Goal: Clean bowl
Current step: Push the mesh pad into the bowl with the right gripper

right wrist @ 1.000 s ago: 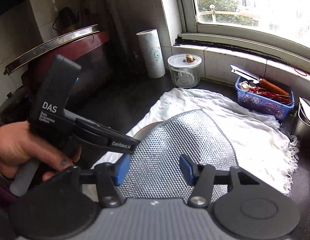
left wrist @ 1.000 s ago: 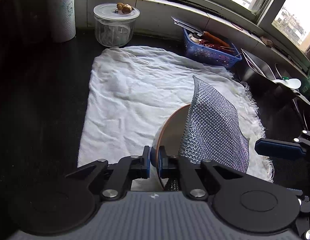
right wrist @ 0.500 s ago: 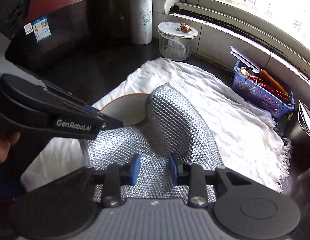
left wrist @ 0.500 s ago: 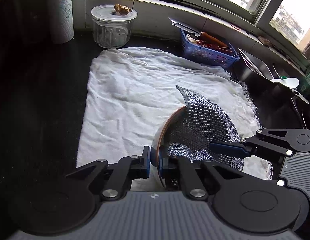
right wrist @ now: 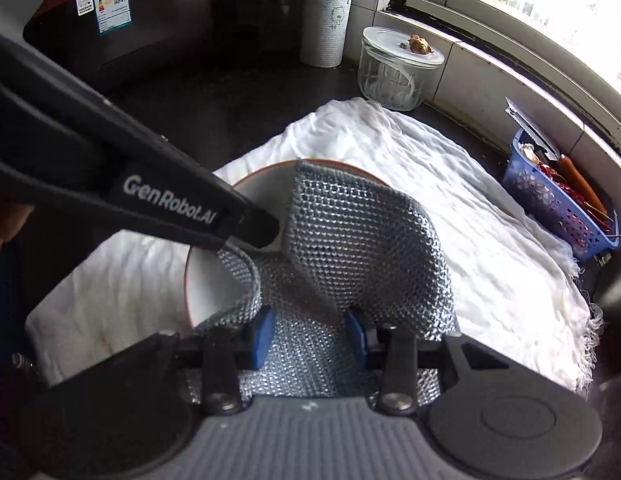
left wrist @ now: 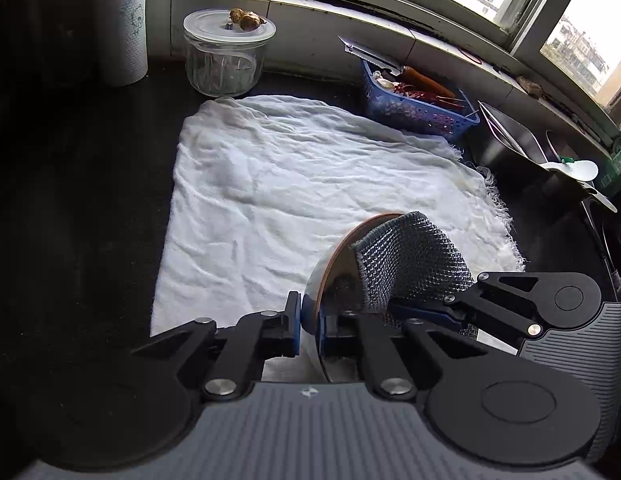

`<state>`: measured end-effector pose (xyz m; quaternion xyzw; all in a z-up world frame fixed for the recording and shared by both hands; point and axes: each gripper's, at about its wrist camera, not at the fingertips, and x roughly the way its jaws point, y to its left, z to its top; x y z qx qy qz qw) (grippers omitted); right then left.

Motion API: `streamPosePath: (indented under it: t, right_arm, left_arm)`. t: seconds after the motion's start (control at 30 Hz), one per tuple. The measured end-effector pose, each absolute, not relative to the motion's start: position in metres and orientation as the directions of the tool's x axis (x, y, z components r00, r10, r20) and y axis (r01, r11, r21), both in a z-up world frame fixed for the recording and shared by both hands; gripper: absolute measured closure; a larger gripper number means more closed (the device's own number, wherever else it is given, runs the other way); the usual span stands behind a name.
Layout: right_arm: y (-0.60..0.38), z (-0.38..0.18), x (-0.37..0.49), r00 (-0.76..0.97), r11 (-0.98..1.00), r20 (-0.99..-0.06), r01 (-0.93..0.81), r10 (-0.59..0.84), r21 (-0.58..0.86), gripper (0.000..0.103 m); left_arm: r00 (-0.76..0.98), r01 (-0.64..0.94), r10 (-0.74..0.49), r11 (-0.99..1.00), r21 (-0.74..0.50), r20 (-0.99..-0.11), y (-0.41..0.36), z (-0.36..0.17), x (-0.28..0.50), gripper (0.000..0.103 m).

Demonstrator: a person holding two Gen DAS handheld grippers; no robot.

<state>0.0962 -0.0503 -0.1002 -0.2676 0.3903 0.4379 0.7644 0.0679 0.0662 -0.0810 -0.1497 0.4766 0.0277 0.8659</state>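
A white bowl with a brown rim [left wrist: 337, 249] stands tilted on a white towel [left wrist: 270, 200]. My left gripper [left wrist: 308, 316] is shut on its near rim. In the right wrist view the left gripper [right wrist: 248, 234] comes in from the left and holds the bowl [right wrist: 208, 280] by its edge. A silver mesh scouring cloth [right wrist: 350, 240] lies folded inside the bowl. My right gripper [right wrist: 309, 336] pinches a bunched part of it, and its jaws are opening slightly. The left wrist view shows the right gripper [left wrist: 416, 311] low beside the bowl, under the cloth [left wrist: 410, 260].
Behind the towel [right wrist: 450, 200] stand a lidded glass jar [left wrist: 226, 56], a paper towel roll [left wrist: 122, 20] and a blue basket [left wrist: 414, 108] of utensils. A steel container [left wrist: 506, 140] sits at the right. The dark counter surrounds the towel.
My right gripper came down and closer to the bowl with the cloth, which has folded over into the bowl. Its jaws narrowed on the cloth. The left gripper kept still.
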Motion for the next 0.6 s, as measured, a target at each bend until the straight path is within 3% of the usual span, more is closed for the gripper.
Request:
streamPosePath:
  t: [0.1, 0.13, 0.2, 0.27, 0.37, 0.6]
  right_arm:
    - [-0.0499, -0.1024, 0.0971, 0.308, 0.470, -0.833, -0.880, 0.460, -0.066, 0.078]
    - [-0.0497, -0.1032, 0.0969, 0.298, 0.466, -0.834, -0.883, 0.465, -0.055, 0.090]
    - [-0.0485, -0.1043, 0.0949, 0.289, 0.461, -0.833, -0.886, 0.472, -0.047, 0.095]
    - [-0.0467, -0.1051, 0.0922, 0.281, 0.448, -0.832, -0.893, 0.479, -0.043, 0.098]
    - [-0.0490, -0.1041, 0.0961, 0.185, 0.427, -0.823, -0.901, 0.537, 0.076, 0.100]
    - [-0.0521, -0.1019, 0.0906, 0.194, 0.409, -0.816, -0.911, 0.545, 0.057, 0.101]
  left_arm:
    - [0.542, -0.193, -0.091, 0.954, -0.229, -0.836, 0.0659, -0.0817, 0.0675, 0.096]
    - [0.540, -0.195, -0.092, 0.953, -0.231, -0.837, 0.0666, -0.0825, 0.0675, 0.096]
    - [0.536, -0.201, -0.091, 0.952, -0.232, -0.839, 0.0673, -0.0836, 0.0669, 0.096]
    - [0.532, -0.204, -0.085, 0.953, -0.225, -0.842, 0.0671, -0.0847, 0.0663, 0.096]
    - [0.525, -0.210, -0.081, 0.952, -0.222, -0.847, 0.0683, -0.0868, 0.0654, 0.095]
    - [0.513, -0.244, -0.126, 0.927, -0.284, -0.849, 0.0743, -0.0892, 0.0619, 0.095]
